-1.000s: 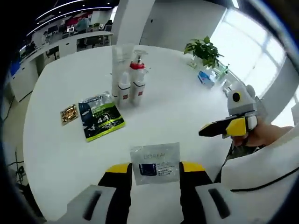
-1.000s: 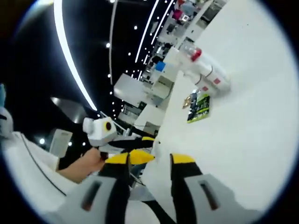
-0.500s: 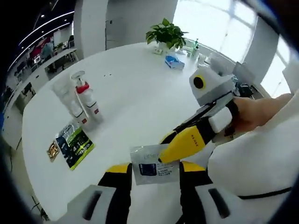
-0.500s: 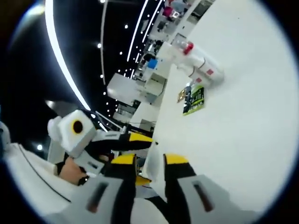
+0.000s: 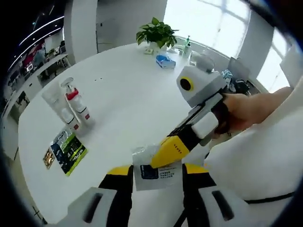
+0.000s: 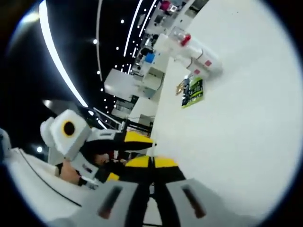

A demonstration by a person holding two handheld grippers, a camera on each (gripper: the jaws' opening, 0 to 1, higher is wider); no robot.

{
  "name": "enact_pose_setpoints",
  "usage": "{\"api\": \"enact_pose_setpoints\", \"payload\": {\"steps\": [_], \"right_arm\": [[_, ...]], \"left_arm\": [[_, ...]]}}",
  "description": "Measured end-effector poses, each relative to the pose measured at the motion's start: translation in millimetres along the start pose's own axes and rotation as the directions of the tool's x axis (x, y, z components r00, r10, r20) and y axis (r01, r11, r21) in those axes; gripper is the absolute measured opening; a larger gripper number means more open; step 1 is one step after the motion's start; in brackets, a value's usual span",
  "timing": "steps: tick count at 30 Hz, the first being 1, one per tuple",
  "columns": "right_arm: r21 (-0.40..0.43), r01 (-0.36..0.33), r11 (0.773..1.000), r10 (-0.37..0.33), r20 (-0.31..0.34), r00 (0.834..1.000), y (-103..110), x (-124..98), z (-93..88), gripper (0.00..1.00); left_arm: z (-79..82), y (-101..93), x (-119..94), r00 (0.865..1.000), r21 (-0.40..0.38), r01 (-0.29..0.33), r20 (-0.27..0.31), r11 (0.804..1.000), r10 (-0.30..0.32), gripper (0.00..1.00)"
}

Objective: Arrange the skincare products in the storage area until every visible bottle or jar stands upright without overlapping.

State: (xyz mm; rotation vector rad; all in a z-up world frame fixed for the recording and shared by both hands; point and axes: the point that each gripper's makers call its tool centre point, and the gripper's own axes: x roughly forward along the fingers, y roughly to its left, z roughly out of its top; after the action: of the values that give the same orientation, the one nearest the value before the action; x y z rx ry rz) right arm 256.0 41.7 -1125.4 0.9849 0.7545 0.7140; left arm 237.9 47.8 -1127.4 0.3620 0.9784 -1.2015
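On the far left of the left gripper view a small gold sachet (image 5: 48, 158) lies flat on the round white table (image 5: 132, 104), touching a larger dark and green sachet (image 5: 68, 150). Just behind them stand a pale tube (image 5: 54, 103) and a white pump bottle (image 5: 76, 105) with a red collar, both upright and close together. Lower and toward the middle, the left gripper (image 5: 156, 174) holds a clear sachet (image 5: 156, 166) with a dark blue label, its yellow-tipped jaws pressed against the packet's two side edges. The right gripper (image 5: 163, 153) comes in from the right, held by a person's hand (image 5: 246, 111) with a white sleeve (image 5: 255, 161) below; its yellow tip lies over the top of that same sachet, its jaws drawn together on it. Far back on the table sit a potted plant (image 5: 154, 34) and a blue pack (image 5: 165, 60).

In the right gripper view, the left gripper (image 6: 132, 139) reaches in from the left, and the right gripper (image 6: 150, 163) has its jaws nearly closed on a thin edge of the sachet. Up and to the right the green sachet (image 6: 191, 91) and the bottles (image 6: 194, 52) sit well apart from both grippers.
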Motion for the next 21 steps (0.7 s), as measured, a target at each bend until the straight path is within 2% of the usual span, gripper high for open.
{"api": "enact_pose_setpoints", "payload": {"steps": [3, 5, 8, 9, 10, 11, 12, 13, 15, 17, 20, 21], "right_arm": [[-0.002, -0.021, 1.000, 0.021, -0.008, 1.000, 0, -7, 1.0, 0.00], [-0.007, -0.032, 0.999, 0.032, -0.001, 1.000, 0, -12, 4.0, 0.00], [0.018, -0.109, 0.994, 0.108, 0.009, 0.994, 11, -20, 11.2, 0.00], [0.019, -0.134, 0.991, 0.134, 0.006, 0.991, 14, -22, 12.5, 0.00], [0.023, -0.192, 0.981, 0.191, 0.019, 0.981, 25, -26, 17.5, 0.00], [0.033, -0.212, 0.977, 0.211, 0.014, 0.977, 30, -27, 17.5, 0.00], [0.032, -0.227, 0.973, 0.227, 0.009, 0.974, 33, -28, 17.5, 0.00], [0.028, -0.252, 0.967, 0.252, -0.001, 0.968, 37, -28, 17.0, 0.00], [0.035, -0.275, 0.961, 0.275, 0.001, 0.961, 41, -28, 17.7, 0.00], [0.036, -0.288, 0.957, 0.288, 0.007, 0.958, 44, -28, 19.2, 0.00], [0.032, -0.287, 0.957, 0.287, 0.010, 0.958, 45, -27, 20.5, 0.00], [0.031, -0.287, 0.958, 0.286, 0.012, 0.958, 44, -27, 20.8, 0.01]], "left_arm": [[2.0, 2.2, -5, 0.998, -0.084, 0.042, 0.053, 0.996, -0.038, 0.46], [3.4, 4.5, -10, 0.990, -0.177, 0.106, 0.113, 0.978, -0.087, 0.47], [3.7, -3.7, -14, 0.966, -0.276, 0.236, 0.167, 0.932, -0.195, 0.47], [6.4, -5.2, -15, 0.958, -0.294, 0.263, 0.193, 0.919, -0.213, 0.46], [13.0, -8.9, -18, 0.941, -0.323, 0.309, 0.243, 0.894, -0.237, 0.46], [16.4, -9.0, -19, 0.934, -0.337, 0.322, 0.266, 0.885, -0.239, 0.45], [19.3, -9.4, -20, 0.927, -0.347, 0.335, 0.285, 0.876, -0.242, 0.42], [22.5, -12.2, -21, 0.914, -0.367, 0.370, 0.308, 0.854, -0.263, 0.38], [25.2, -16.3, -23, 0.897, -0.390, 0.412, 0.331, 0.823, -0.292, 0.24], [32.6, -21.8, -24, 0.867, -0.416, 0.470, 0.384, 0.779, -0.318, 0.21], [32.0, -22.0, -24, 0.864, -0.418, 0.475, 0.390, 0.774, -0.320, 0.14], [33.5, -21.2, -26, 0.856, -0.418, 0.484, 0.406, 0.769, -0.319, 0.10]]}}
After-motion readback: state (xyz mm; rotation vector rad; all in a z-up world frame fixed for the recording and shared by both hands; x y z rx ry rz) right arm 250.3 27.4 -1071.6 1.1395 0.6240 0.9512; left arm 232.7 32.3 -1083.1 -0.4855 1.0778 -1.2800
